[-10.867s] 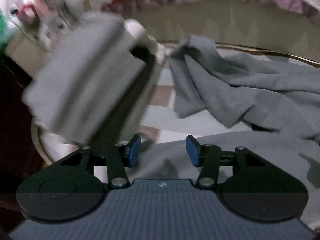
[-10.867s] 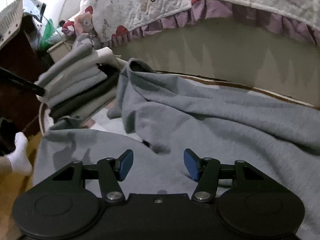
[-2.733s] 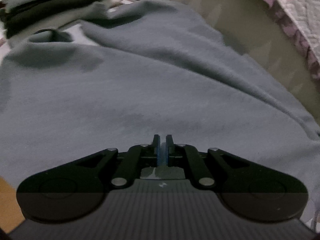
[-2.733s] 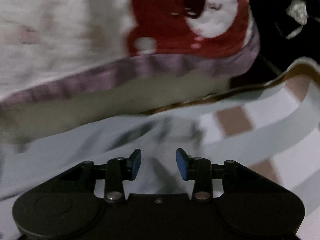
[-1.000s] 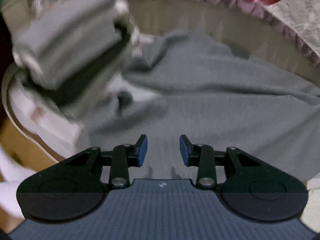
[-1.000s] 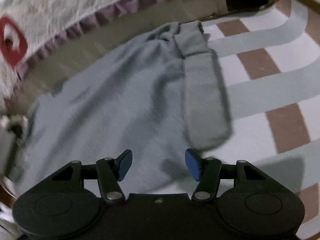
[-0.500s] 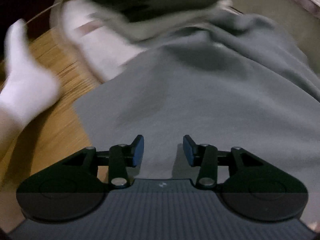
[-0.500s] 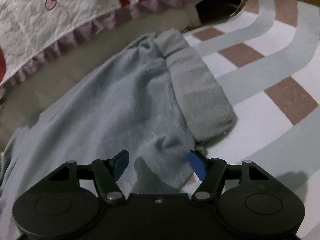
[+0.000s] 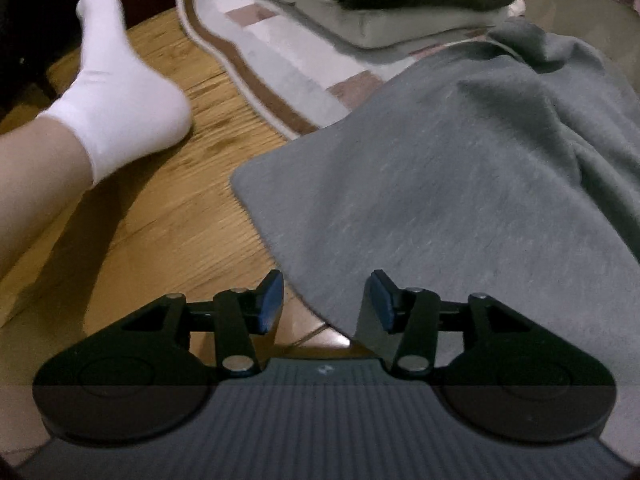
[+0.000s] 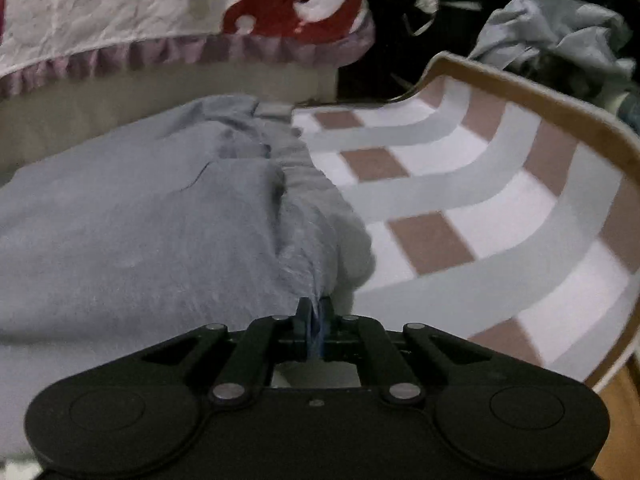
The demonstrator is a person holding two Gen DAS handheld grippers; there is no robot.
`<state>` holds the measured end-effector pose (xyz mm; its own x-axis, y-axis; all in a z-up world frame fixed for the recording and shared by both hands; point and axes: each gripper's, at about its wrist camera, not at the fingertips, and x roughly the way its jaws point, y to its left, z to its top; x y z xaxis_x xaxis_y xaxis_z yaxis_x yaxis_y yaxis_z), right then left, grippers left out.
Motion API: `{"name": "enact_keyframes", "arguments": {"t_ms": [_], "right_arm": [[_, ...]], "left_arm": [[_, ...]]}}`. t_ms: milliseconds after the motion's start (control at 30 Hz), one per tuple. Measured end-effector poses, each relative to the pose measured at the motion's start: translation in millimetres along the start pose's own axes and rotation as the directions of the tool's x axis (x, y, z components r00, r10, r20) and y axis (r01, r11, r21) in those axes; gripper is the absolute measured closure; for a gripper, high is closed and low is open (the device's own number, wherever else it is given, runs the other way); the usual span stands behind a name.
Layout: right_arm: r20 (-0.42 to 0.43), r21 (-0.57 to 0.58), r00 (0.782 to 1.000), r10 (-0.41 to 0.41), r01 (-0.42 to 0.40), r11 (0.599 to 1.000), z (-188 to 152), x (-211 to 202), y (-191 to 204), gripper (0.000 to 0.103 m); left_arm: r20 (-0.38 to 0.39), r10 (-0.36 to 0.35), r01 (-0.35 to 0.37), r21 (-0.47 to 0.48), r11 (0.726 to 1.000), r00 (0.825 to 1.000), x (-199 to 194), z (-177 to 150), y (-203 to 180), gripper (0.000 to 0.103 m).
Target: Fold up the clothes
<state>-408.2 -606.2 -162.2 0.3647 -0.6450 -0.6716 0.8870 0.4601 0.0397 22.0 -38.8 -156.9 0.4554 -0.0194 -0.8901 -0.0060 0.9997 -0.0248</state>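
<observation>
A grey fleece garment lies spread over the rug and onto the wooden floor. My left gripper is open, its jaws straddling the garment's near edge close to a corner. In the right wrist view the same garment looks light blue-grey. My right gripper is shut on a bunched edge of it near the ribbed cuff end.
A stack of folded clothes sits on the checked rug beyond the garment. A foot in a white sock rests on the wooden floor at left. A quilted bedspread hangs behind; crumpled cloth lies beyond the rug.
My right gripper has closed on the garment's edge by the cuff. My left gripper has moved down toward the garment's near corner over the wooden floor, still open.
</observation>
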Motion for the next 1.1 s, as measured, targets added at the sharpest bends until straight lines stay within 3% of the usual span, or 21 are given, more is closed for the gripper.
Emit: {"name": "enact_keyframes", "arguments": {"t_ms": [100, 167, 200, 233, 333, 400, 433, 467, 500, 533, 600, 733, 767, 867, 933, 1067, 1100], "right_arm": [[-0.075, 0.006, 0.997, -0.011, 0.011, 1.0, -12, 10, -10, 0.086], [-0.104, 0.037, 0.995, 0.009, -0.005, 0.999, -14, 14, -17, 0.066], [-0.098, 0.072, 0.995, 0.027, -0.02, 0.997, -14, 14, -21, 0.047], [-0.1, 0.117, 0.994, 0.044, -0.032, 0.993, -13, 17, -24, 0.034], [-0.114, 0.233, 0.989, 0.09, -0.061, 0.97, -14, 30, -35, 0.033], [-0.121, 0.241, 0.987, 0.11, -0.078, 0.967, -18, 38, -33, 0.034], [-0.119, 0.233, 0.986, 0.115, -0.085, 0.969, -18, 42, -32, 0.037], [-0.103, 0.207, 0.988, 0.116, -0.093, 0.974, -16, 45, -28, 0.047], [-0.074, 0.17, 0.99, 0.123, -0.109, 0.979, -13, 43, -24, 0.088], [-0.06, 0.134, 0.991, 0.119, -0.11, 0.985, -8, 40, -20, 0.095], [0.026, 0.038, 0.992, 0.12, -0.121, 0.992, 11, 21, -10, 0.097], [0.125, -0.07, 0.971, 0.202, -0.194, 0.978, 68, -42, -3, 0.103], [0.134, -0.093, 0.972, 0.193, -0.181, 0.979, 81, -59, -5, 0.103], [0.073, -0.14, 0.994, 0.087, -0.077, 0.987, 91, -85, -18, 0.103], [0.014, -0.105, 0.998, 0.069, -0.067, 0.992, 76, -87, -33, 0.103], [-0.089, -0.163, 0.994, -0.061, 0.046, 0.986, 26, -60, -44, 0.103], [-0.1, -0.18, 0.992, -0.081, 0.062, 0.982, 16, -54, -43, 0.103]], "left_arm": [[0.019, -0.01, 0.011, -0.033, 0.999, 1.0, -2, -1, 10, 0.052], [0.022, -0.042, 0.043, -0.052, 0.998, 0.999, -1, -1, 14, 0.048], [0.023, -0.058, 0.059, -0.061, 0.996, 0.998, 0, -1, 16, 0.048], [0.029, -0.069, 0.071, -0.071, 0.995, 0.997, 2, 0, 17, 0.048], [0.04, -0.118, 0.122, -0.097, 0.988, 0.992, 14, 4, 19, 0.043], [0.05, -0.115, 0.119, -0.07, 0.99, 0.992, 19, 10, 13, 0.042], [0.055, -0.114, 0.117, -0.056, 0.992, 0.992, 21, 13, 9, 0.043], [0.06, -0.112, 0.115, -0.042, 0.992, 0.992, 24, 16, 6, 0.069], [0.065, -0.111, 0.113, -0.029, 0.993, 0.992, 26, 19, 3, 0.098], [0.07, -0.11, 0.111, -0.015, 0.994, 0.991, 28, 22, 0, 0.101], [0.104, -0.099, 0.099, -0.001, 0.995, 0.99, 11, 37, -3, 0.101], [0.25, -0.19, 0.203, -0.029, 0.979, 0.95, -66, 67, 13, 0.101], [0.272, -0.201, 0.22, -0.042, 0.975, 0.941, -83, 70, 21, 0.101], [0.279, -0.136, 0.162, -0.072, 0.984, 0.951, -102, 52, 42, 0.101], [0.217, -0.104, 0.13, -0.106, 0.986, 0.971, -87, 34, 52, 0.101], [0.121, 0.031, -0.034, 0.021, 0.999, 0.992, -39, 9, 35, 0.101], [0.117, 0.024, -0.027, 0.024, 0.999, 0.993, -35, 6, 34, 0.101]]}}
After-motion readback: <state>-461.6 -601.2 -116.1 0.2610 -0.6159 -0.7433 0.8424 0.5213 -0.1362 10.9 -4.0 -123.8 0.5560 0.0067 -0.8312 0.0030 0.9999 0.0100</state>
